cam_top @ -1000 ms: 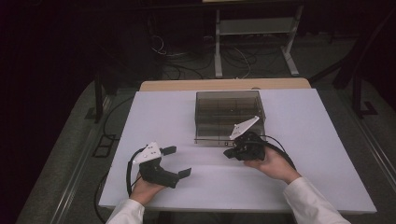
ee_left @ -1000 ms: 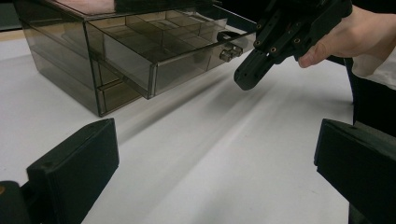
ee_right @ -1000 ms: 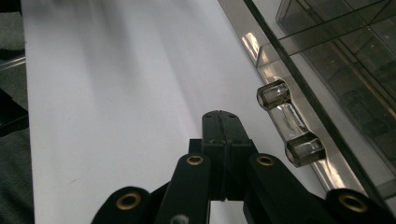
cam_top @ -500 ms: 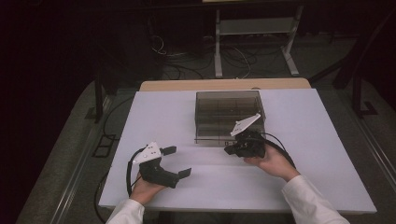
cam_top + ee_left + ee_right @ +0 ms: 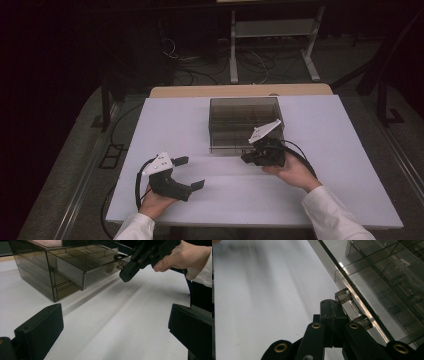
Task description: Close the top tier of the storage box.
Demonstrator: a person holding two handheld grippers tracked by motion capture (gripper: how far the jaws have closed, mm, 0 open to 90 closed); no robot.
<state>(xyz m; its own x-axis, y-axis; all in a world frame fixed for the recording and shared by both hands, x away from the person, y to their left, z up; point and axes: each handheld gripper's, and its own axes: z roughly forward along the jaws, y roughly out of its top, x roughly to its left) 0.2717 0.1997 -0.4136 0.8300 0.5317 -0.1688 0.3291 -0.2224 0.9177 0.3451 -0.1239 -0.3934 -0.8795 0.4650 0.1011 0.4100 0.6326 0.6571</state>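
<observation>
The left gripper [image 5: 189,172] rests wide open, well apart from the drawer box [image 5: 245,122]. The right gripper [image 5: 332,308] is clenched empty; the clear drawer handle [image 5: 350,308] lies just right of its tips, lengthwise alongside them.

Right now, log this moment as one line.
right gripper: fingers shut beside clear handle | smoked transparent plastic drawer box: upper drawer partly out | left gripper: open, resting on white table

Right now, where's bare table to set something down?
Free: the white tabletop left of the smoked clear-plastic drawer box, the strip right of it, and the middle between both hands. Crowded: the box's front, where the right tongs sit shut at a drawer handle.
</observation>
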